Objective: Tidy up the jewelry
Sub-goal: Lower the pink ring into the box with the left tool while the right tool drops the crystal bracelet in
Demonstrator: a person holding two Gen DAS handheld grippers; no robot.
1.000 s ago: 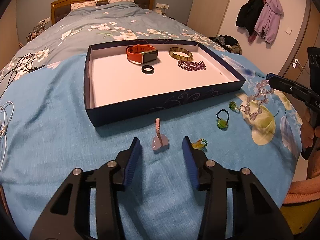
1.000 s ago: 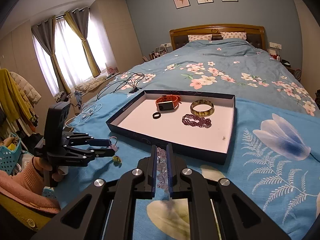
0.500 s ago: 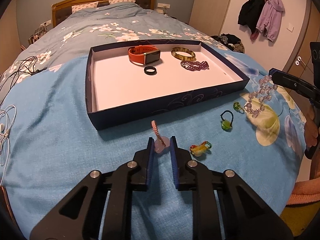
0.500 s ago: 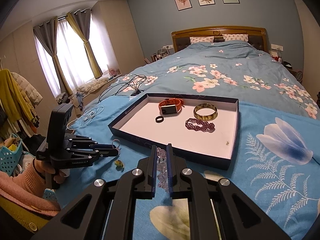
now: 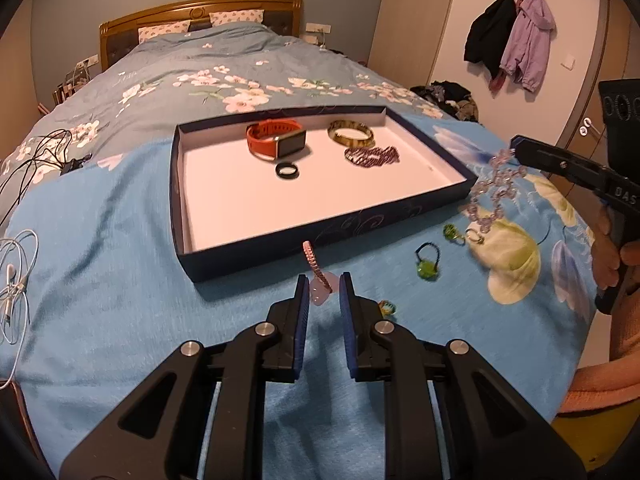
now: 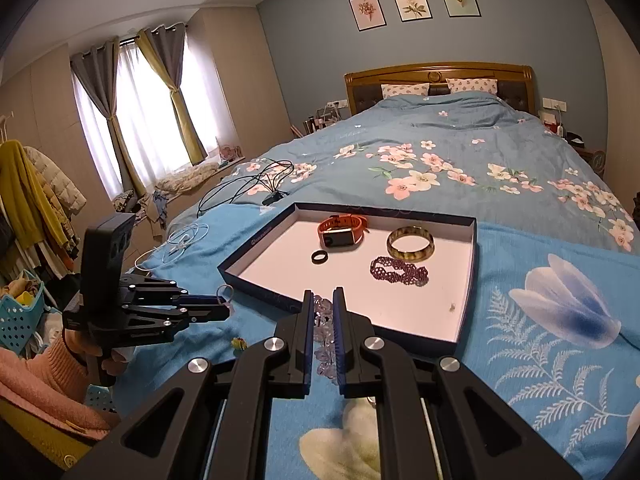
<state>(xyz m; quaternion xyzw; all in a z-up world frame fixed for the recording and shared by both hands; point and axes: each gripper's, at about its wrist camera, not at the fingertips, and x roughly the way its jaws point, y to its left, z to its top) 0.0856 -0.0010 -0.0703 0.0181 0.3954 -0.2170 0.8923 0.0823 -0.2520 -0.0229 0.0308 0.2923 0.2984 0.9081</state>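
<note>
A dark blue tray point(image 5: 320, 236) point(image 6: 468, 272) lies on the bed with an orange watch point(image 5: 276, 142) point(image 6: 342, 232), a black ring point(image 5: 287, 171) point(image 6: 320, 257), a green-brown bangle point(image 5: 351, 133) point(image 6: 411, 243) and a purple bead bracelet point(image 5: 372, 156) point(image 6: 399, 271) inside. My left gripper point(image 5: 323, 286) is shut on a pink charm with a braided loop point(image 5: 318, 280), lifted just before the tray's near wall. My right gripper point(image 6: 322, 306) point(image 5: 520, 148) is shut on a pale lilac bead bracelet point(image 6: 324, 332) point(image 5: 494, 192), which hangs right of the tray.
On the blue blanket right of the tray lie a green ring point(image 5: 427, 262), a small green charm with a ring point(image 5: 456, 234) and a yellow-green charm point(image 5: 387, 307) point(image 6: 239, 343). Cables point(image 5: 16, 280) lie at the left edge.
My left gripper closed on the pink charm and lifted it toward the tray. My right gripper rose a little with the lilac bracelet.
</note>
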